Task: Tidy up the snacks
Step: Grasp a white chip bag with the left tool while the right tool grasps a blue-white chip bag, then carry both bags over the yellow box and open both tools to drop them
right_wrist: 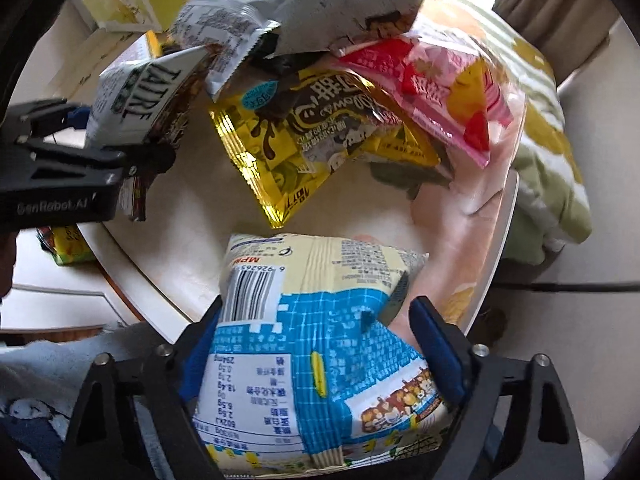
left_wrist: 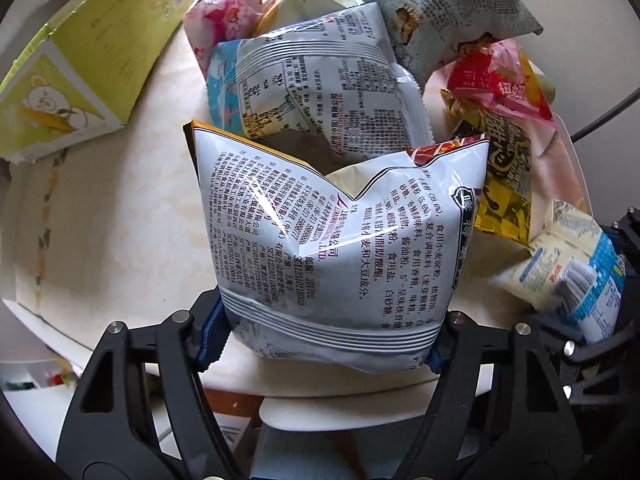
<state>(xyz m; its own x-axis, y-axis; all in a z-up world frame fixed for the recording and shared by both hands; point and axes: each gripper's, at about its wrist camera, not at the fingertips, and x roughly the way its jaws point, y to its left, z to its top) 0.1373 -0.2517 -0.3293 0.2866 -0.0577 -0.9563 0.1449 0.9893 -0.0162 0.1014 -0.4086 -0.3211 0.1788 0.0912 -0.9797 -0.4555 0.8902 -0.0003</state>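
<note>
Currently, the left gripper (left_wrist: 326,344), clamping the silver bag (left_wrist: 336,248), is lying nearer the yellow-green box (left_wrist: 80,68) than the right gripper (right_wrist: 320,360), which is clamping the blue-and-cream packet (right_wrist: 312,332).

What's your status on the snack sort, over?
Left gripper shut on white chip bag. Right gripper shut on blue-and-cream packet. Snack pile close ahead, green box beyond.
</note>
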